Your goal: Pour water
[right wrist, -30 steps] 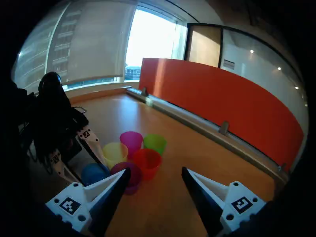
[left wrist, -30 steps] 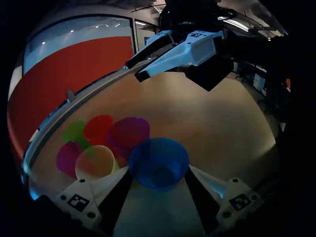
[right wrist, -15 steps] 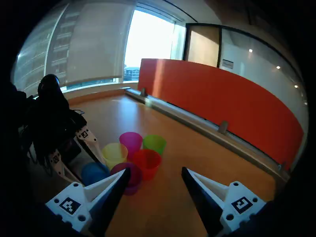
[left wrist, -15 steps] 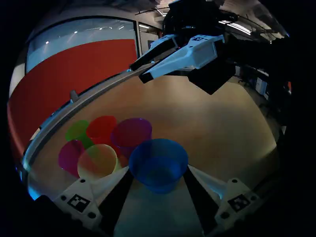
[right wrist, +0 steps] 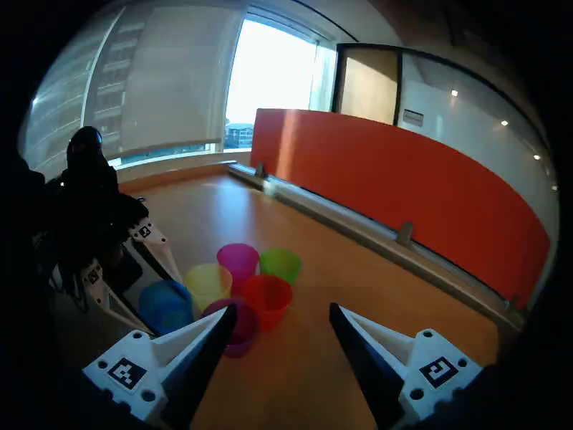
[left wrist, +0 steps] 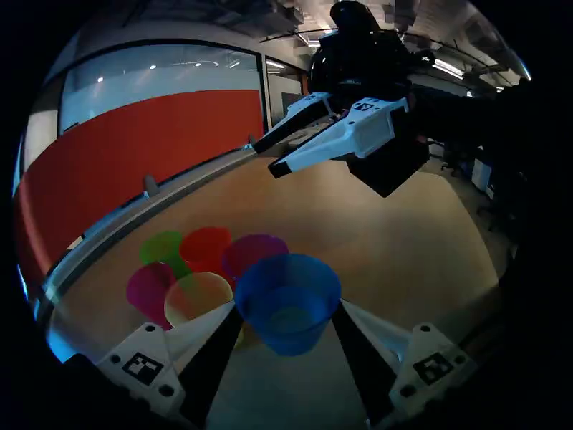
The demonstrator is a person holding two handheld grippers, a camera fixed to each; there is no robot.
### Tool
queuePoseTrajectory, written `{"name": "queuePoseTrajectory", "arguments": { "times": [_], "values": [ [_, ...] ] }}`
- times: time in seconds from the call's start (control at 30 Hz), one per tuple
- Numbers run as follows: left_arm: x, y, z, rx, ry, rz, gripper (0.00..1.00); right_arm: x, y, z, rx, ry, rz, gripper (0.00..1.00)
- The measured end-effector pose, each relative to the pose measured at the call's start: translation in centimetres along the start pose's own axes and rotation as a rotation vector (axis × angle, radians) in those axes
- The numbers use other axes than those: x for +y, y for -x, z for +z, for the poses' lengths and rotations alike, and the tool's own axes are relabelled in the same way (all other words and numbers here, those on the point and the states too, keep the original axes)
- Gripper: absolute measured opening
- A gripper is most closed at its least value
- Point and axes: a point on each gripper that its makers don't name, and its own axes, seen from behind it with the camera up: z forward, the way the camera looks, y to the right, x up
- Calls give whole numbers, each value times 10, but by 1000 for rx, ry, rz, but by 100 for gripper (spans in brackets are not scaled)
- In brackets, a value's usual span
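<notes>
- Left tongs (left wrist: 285, 308): clamped on the blue cup (left wrist: 288, 304), with one finger against each side of its wall. The cup's mouth faces up and toward the camera. The left gripper view does not show whether it holds water.
- Blue cup, right gripper view (right wrist: 163, 304): it sits at 9 o'clock of the cup cluster, just beside the yellow cup (right wrist: 208, 282). It lies between the white fingers of the left tongs, which reach in from 10 o'clock.
- Cup cluster, right gripper view: five translucent cups stand upright and close together on the wooden bench (right wrist: 215, 208). The magenta cup (right wrist: 238, 258) and green cup (right wrist: 280, 264) are farthest. The yellow cup and red cup (right wrist: 266, 297) are in the middle. The purple cup (right wrist: 240, 326) is nearest.
- Cup cluster, left gripper view: the cluster lies at 10 o'clock of the blue cup, which partly hides the purple cup (left wrist: 254, 251) and the yellow cup (left wrist: 197, 301). The red cup (left wrist: 205, 247), green cup (left wrist: 163, 247) and magenta cup (left wrist: 149, 290) stand beyond them.
- Right tongs (right wrist: 282, 312): the fingers are spread apart and hold nothing. In the left gripper view the right tongs (left wrist: 266, 160) hang at 12 o'clock, above the bench (left wrist: 401, 236) and well apart from the cups. A dark-clad person (left wrist: 365, 57) holds them.
- Background: an orange partition (right wrist: 401, 179) runs along the far edge of the bench, with a bright window (right wrist: 272, 79) at 12 o'clock.
</notes>
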Motion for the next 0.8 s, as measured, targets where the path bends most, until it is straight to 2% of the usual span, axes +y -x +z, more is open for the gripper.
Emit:
{"name": "queuePoseTrajectory", "arguments": {
  "times": [0.4,0.8],
  "values": [
    [-15,-25,-28,85,-63,-36,84,-1,-5,8,-3,-8,-4,100],
    [-25,-52,-56,179,-117,-42,84,-3,-9,19,-6,-18,-10,100]
  ]
}}
